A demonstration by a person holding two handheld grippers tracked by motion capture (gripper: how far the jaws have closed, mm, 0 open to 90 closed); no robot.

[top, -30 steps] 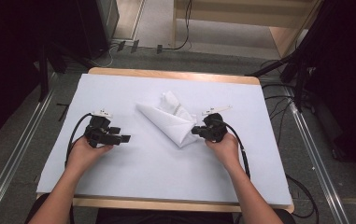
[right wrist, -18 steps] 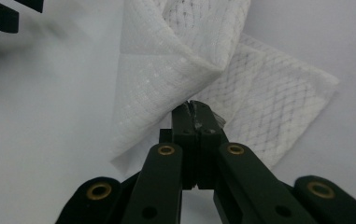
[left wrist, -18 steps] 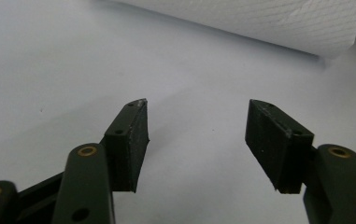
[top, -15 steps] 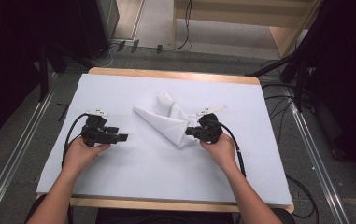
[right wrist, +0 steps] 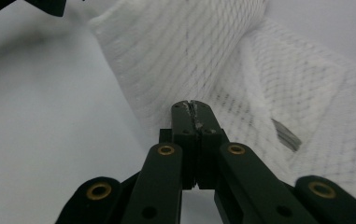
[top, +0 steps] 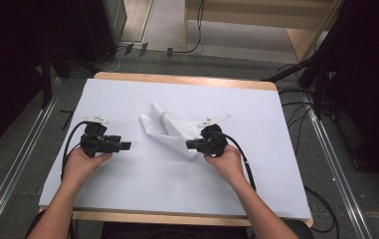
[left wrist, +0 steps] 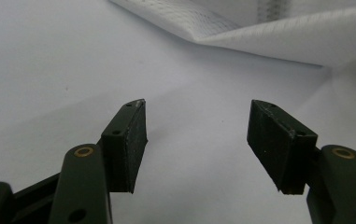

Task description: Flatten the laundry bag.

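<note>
White-covered surface (top: 127, 199), seen from above: our right claw (top: 191, 145) is pinching the near corner of the white mesh cloth (top: 164, 127), whose long axis runs toward 10 o'clock. Our left claw (top: 125, 146), spread and empty, waits with the cloth at its 2 o'clock.

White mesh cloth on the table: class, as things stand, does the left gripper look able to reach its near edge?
Probably yes. The left gripper stands open and holds nothing, and only bare table cover lies between it and the white mesh cloth.
</note>
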